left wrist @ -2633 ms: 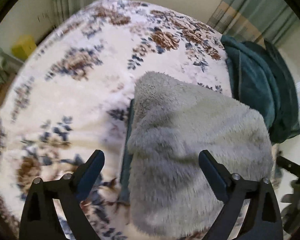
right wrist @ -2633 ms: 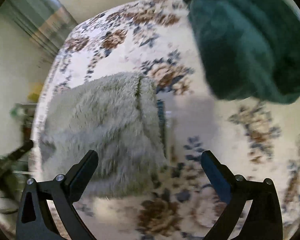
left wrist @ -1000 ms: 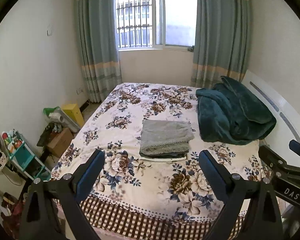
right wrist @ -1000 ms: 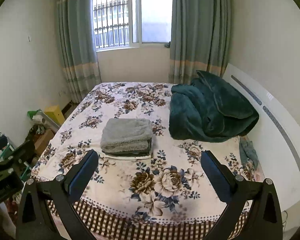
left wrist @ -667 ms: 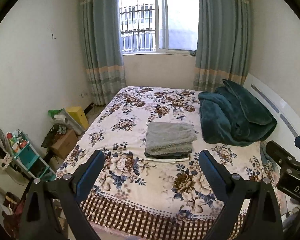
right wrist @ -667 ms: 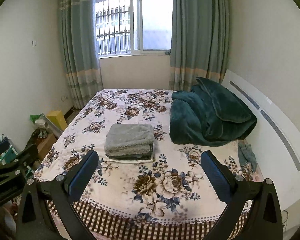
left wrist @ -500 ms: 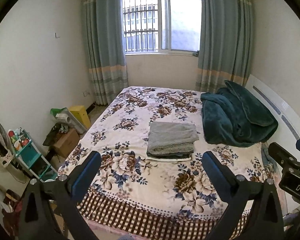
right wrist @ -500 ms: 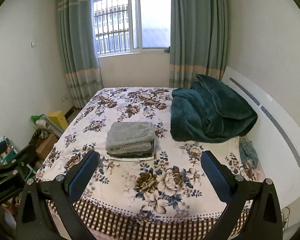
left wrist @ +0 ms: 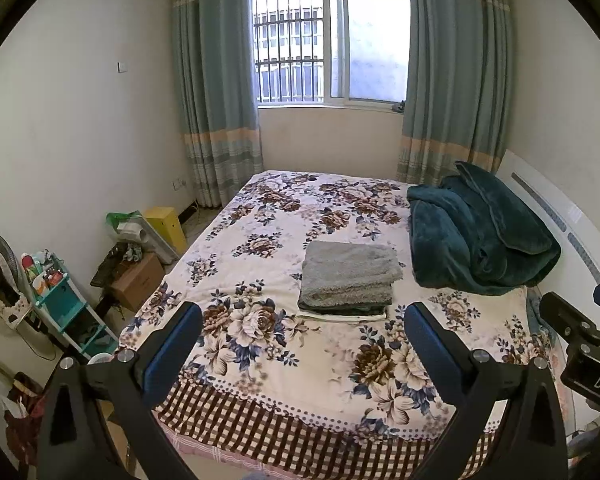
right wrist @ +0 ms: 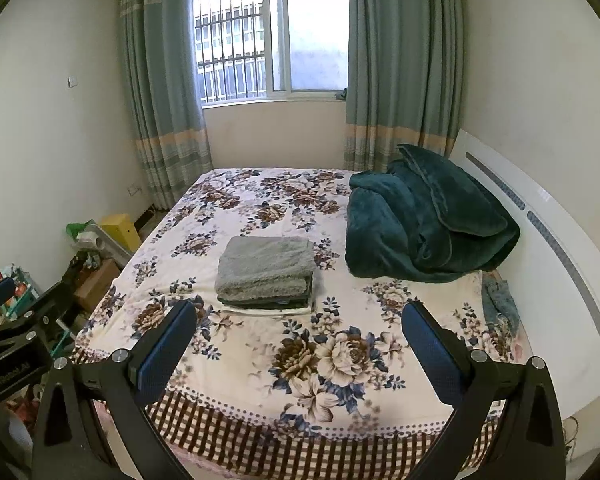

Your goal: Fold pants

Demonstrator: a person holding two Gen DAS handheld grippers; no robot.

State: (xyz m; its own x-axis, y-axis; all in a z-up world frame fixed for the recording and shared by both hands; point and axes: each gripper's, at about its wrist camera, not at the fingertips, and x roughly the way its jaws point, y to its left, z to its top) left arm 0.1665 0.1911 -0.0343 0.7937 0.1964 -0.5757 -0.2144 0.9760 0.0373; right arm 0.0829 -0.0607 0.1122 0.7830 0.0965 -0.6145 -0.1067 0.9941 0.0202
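Observation:
The grey fleece pants (left wrist: 350, 270) lie folded on top of a small stack of folded clothes in the middle of the floral bed (left wrist: 260, 344); they also show in the right wrist view (right wrist: 267, 266). My left gripper (left wrist: 302, 326) is open and empty, held well back from the foot of the bed. My right gripper (right wrist: 300, 326) is open and empty too, equally far back. The right gripper's body shows at the right edge of the left wrist view (left wrist: 580, 336), and the left gripper's body at the left edge of the right wrist view (right wrist: 16, 320).
A dark green blanket (left wrist: 480, 236) is heaped at the right by the white headboard (right wrist: 540, 248). Boxes, a yellow bin (left wrist: 166, 224) and a teal shelf (left wrist: 64, 312) crowd the floor left of the bed. A curtained window (left wrist: 332, 44) is behind.
Both grippers have pulled far back from right above the pants to beyond the foot of the bed, and still drift back slightly. The folded pants stay put.

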